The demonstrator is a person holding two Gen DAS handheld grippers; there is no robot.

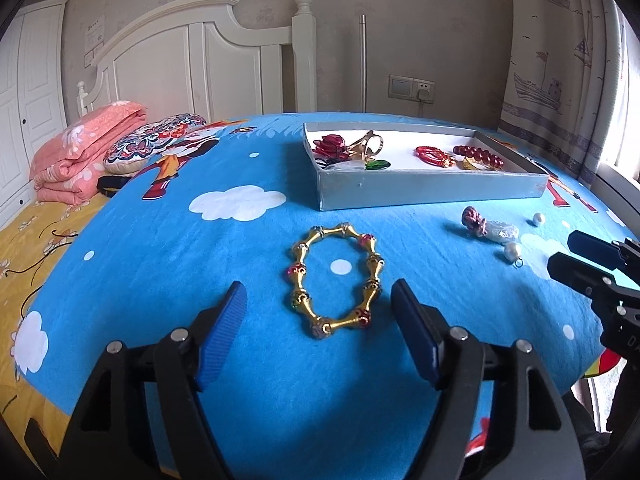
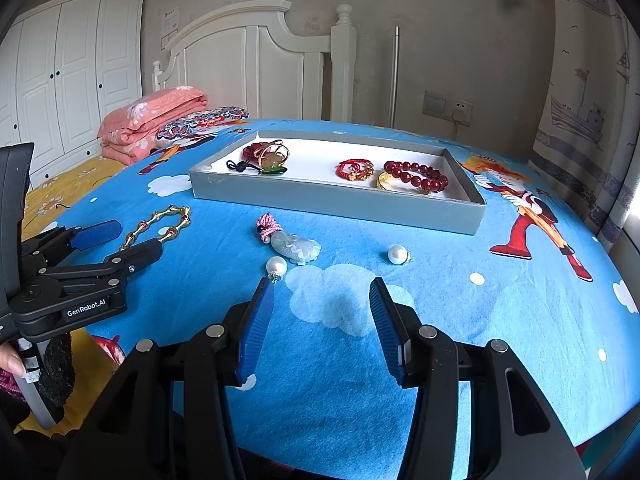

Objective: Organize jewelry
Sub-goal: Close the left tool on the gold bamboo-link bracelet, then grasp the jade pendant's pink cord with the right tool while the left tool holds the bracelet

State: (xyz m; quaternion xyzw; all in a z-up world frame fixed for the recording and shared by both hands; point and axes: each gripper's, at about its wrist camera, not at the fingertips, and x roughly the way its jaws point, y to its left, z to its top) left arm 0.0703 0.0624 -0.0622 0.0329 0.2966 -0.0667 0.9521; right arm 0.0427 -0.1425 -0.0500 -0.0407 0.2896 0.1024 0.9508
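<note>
A gold bracelet (image 1: pixel 336 276) with red beads lies flat on the blue cloth. My left gripper (image 1: pixel 319 292) is open with its blue pads on either side of the bracelet's near half, not touching it. From the right wrist view, this left gripper (image 2: pixel 138 237) sits low by the bracelet (image 2: pixel 160 222). My right gripper (image 2: pixel 321 284) is open over bare cloth with nothing between its fingers. Just beyond its left fingertip lie a pearl (image 2: pixel 276 266) and a jade pendant (image 2: pixel 296 248) on a pink cord, and a second pearl (image 2: pixel 398 255) lies further right.
A grey tray (image 2: pixel 332 204) at the back holds a red bead bracelet (image 2: pixel 416 174), a red string bracelet (image 2: pixel 354 168) and gold pieces (image 2: pixel 274 156). A folded pink quilt (image 2: pixel 156 120) and a patterned pillow (image 1: pixel 156 140) lie on the bed at the back left. A hand (image 2: pixel 10 360) grips the left handle.
</note>
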